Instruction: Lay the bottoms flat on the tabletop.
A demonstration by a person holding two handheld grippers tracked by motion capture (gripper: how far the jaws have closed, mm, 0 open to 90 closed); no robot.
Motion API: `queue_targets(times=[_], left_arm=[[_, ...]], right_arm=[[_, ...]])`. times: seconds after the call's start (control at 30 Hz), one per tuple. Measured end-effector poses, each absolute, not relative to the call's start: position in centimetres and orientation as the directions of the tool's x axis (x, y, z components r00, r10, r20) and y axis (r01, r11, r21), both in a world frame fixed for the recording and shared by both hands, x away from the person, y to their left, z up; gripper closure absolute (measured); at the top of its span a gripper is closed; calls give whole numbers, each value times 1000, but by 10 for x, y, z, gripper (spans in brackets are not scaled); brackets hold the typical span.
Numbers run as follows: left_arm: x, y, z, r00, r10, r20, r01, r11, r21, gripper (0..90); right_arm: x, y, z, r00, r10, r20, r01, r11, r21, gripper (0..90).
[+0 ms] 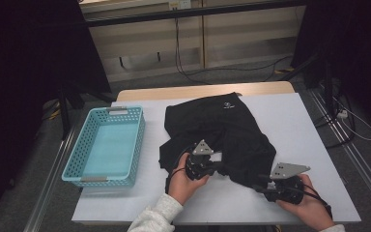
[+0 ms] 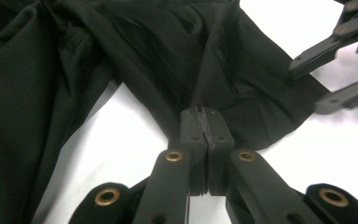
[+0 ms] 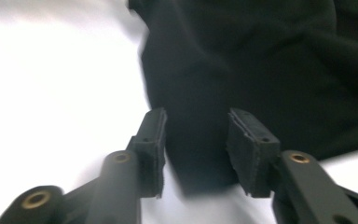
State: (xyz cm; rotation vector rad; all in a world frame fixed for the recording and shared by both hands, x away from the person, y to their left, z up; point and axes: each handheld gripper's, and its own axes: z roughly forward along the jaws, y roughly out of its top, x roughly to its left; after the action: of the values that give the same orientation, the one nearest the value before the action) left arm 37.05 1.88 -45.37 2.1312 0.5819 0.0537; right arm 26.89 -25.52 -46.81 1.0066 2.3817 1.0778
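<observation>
Two hands come in at the bottom of the high view, each holding a tool. At 5 o'clock is the right gripper (image 1: 265, 186). Its jaws stand apart, with a corner of the black shorts (image 1: 222, 130) between them, but the pads do not press on it. At 6 o'clock is the left gripper (image 2: 207, 128). Its jaws are pinched tight on a fold of the same cloth.

Those shorts lie crumpled in the middle of the white table (image 1: 314, 145), toward 12 o'clock from the hands. Off at 9 o'clock sits the blue basket (image 1: 77, 164), empty.

What could go wrong? If the left hand pulls alone, the cloth may drag and bunch up more. If the right jaws close too near the edge, they may grab nothing, or the thin cloth may slip out. Lifting by one pinch only could let the rest flop and twist.
</observation>
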Motion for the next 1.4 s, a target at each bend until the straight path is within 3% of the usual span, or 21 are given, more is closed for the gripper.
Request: queue_targets(times=[0.07, 0.1, 0.13, 0.23, 0.4, 0.57, 0.7, 0.77, 0.93, 1.23, 1.4], left_arm=[[371, 19, -454, 888, 424, -176, 386, -483, 786, 886], [371, 19, -454, 888, 426, -174, 386, -482, 786, 885], [371, 19, -454, 888, 426, -174, 386, -482, 787, 883], [370, 20, -452, 890, 424, -169, 379, -480, 791, 841], [370, 18, -452, 882, 442, -165, 387, -476, 790, 604], [370, 13, -462, 874, 458, -162, 404, -500, 766, 526], [369, 9, -467, 870, 451, -198, 432, -505, 747, 569], [367, 6, -467, 876, 450, -174, 414, -516, 750, 609], [366, 2, -469, 867, 438, -237, 456, -505, 733, 875], [383, 19, -453, 833, 490, -257, 485, -423, 766, 883], [389, 20, -464, 821, 515, -247, 497, -431, 753, 881]], right_arm=[[270, -258, -468, -677, 736, -10, 476, 448, 756, 742], [270, -259, -467, -676, 737, -8, 480, 448, 755, 850], [271, -261, -466, -676, 737, -11, 483, 453, 749, 885], [270, -271, -461, -664, 748, 4, 491, 432, 756, 900], [263, -297, -456, -616, 787, 22, 516, 383, 766, 900], [263, -299, -458, -617, 786, 20, 519, 387, 762, 900], [263, -294, -460, -627, 779, 16, 516, 400, 758, 900], [263, -293, -460, -629, 777, 17, 515, 400, 758, 900], [265, -293, -458, -621, 783, 13, 504, 387, 772, 900], [268, -292, -457, -606, 795, 9, 486, 362, 796, 900], [271, -278, -461, -626, 779, -19, 491, 413, 767, 870]])
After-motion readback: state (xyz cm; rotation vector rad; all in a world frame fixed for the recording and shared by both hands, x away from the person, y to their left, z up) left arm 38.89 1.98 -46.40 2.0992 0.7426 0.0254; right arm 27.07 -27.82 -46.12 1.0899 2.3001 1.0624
